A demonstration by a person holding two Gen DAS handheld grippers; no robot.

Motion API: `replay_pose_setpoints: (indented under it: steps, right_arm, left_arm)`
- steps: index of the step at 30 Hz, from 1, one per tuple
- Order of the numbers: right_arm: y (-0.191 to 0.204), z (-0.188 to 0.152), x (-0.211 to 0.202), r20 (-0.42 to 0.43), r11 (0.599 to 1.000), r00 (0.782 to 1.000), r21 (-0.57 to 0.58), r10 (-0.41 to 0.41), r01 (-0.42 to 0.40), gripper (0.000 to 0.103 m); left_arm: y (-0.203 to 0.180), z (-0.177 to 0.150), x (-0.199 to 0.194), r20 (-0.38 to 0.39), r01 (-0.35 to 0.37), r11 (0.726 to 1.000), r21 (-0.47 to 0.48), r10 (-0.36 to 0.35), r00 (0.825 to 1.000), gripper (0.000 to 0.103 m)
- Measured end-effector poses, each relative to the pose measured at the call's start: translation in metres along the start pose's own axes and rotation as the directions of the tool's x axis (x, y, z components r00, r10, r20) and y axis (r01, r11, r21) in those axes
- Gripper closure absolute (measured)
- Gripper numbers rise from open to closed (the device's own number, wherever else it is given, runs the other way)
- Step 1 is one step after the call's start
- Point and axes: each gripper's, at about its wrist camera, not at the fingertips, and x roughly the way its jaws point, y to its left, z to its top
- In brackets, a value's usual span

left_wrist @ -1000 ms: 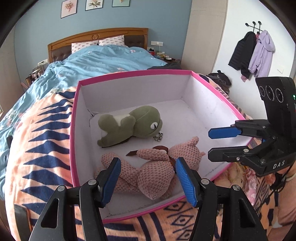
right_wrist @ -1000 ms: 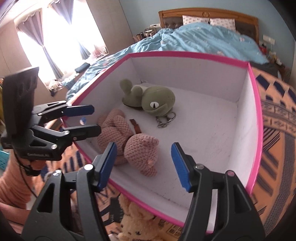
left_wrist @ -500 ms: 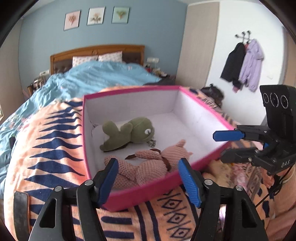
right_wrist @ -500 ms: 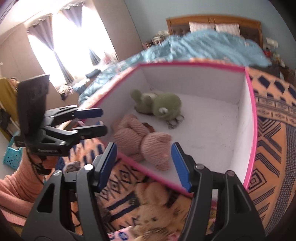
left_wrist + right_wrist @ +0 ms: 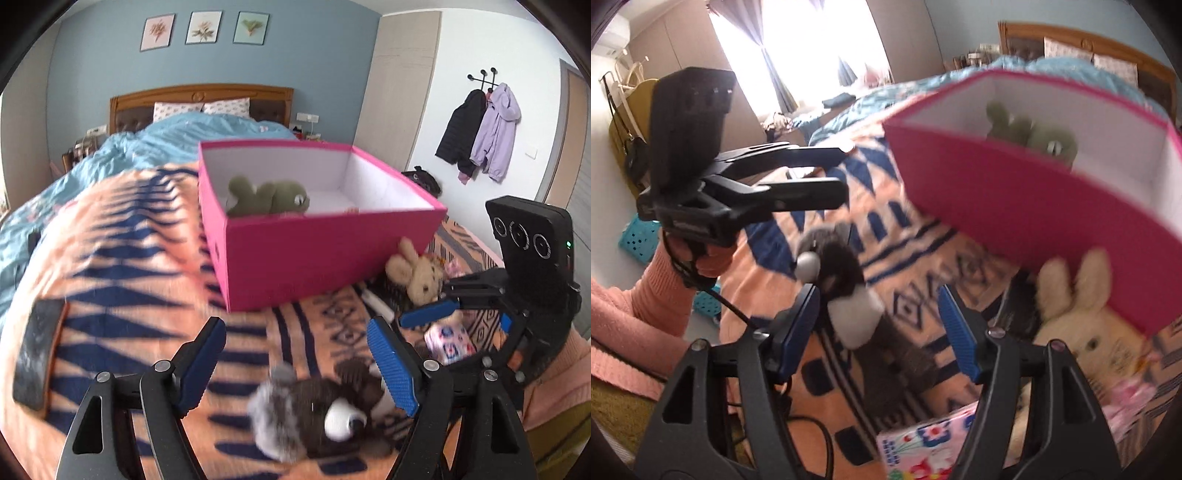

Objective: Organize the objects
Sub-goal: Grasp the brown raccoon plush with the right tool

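Jaws on the left gripper point(image 5: 297, 363) are spreading wider with nothing between them, poised over the dark plush toy point(image 5: 321, 410) lying on the patterned blanket point(image 5: 122, 273) in front of the pink box point(image 5: 325, 254). Jaws of the right gripper point(image 5: 879, 330) are opening too and empty, near the cream rabbit plush point(image 5: 1086, 325) that rests against the box wall beside a floral packet point(image 5: 919, 450). Both toys look light, soft and squashy, unlikely to slip; pinching the thick body rather than a limb seems safest. A green plush point(image 5: 269, 195) already lies inside.
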Motion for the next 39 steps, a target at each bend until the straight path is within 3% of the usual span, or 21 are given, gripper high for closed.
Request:
replay_pose_setpoints:
  steps: [10,15,17,22,23,30,35,39]
  right_arm:
    - [-0.006,-0.026,0.020,-0.077,0.999,0.997,0.050,-0.009,0.013,0.036]
    - [-0.008,-0.026,0.028,-0.078,0.998,0.997,0.060,-0.008,0.013,0.052]
    - [-0.012,-0.026,0.028,-0.073,0.998,0.997,0.069,-0.006,0.011,0.067]
    - [-0.019,-0.023,0.014,-0.019,0.995,1.000,0.099,0.003,-0.001,0.074]
    - [-0.021,-0.022,0.011,-0.007,0.994,1.000,0.105,0.003,-0.002,0.082]
    - [-0.030,-0.020,-0.004,0.032,0.989,0.999,0.147,-0.001,-0.004,0.079]
    - [-0.028,-0.020,0.005,0.009,0.989,1.000,0.146,0.012,-0.013,0.060]
    - [-0.028,-0.021,0.014,-0.012,0.988,0.999,0.145,0.047,-0.044,0.058]
  left_arm:
    - [0.005,-0.034,0.011,-0.081,0.036,0.997,-0.069,-0.041,0.996,0.023]
    - [0.003,-0.040,0.017,-0.110,0.043,0.996,-0.075,-0.051,0.993,0.023]
    - [0.001,-0.041,0.018,-0.117,0.052,0.996,-0.074,-0.060,0.991,0.023]
    - [-0.006,-0.037,0.024,-0.116,0.057,0.996,-0.075,-0.066,0.991,0.026]
    - [-0.006,-0.036,0.025,-0.115,0.060,0.995,-0.079,-0.069,0.991,0.026]
    - [-0.003,-0.036,0.025,-0.130,0.047,0.995,-0.084,-0.058,0.990,0.026]
    - [0.003,-0.040,0.016,-0.140,0.038,0.995,-0.092,-0.051,0.989,0.026]
    - [0.005,-0.046,0.016,-0.156,0.046,0.993,-0.109,-0.062,0.986,0.026]
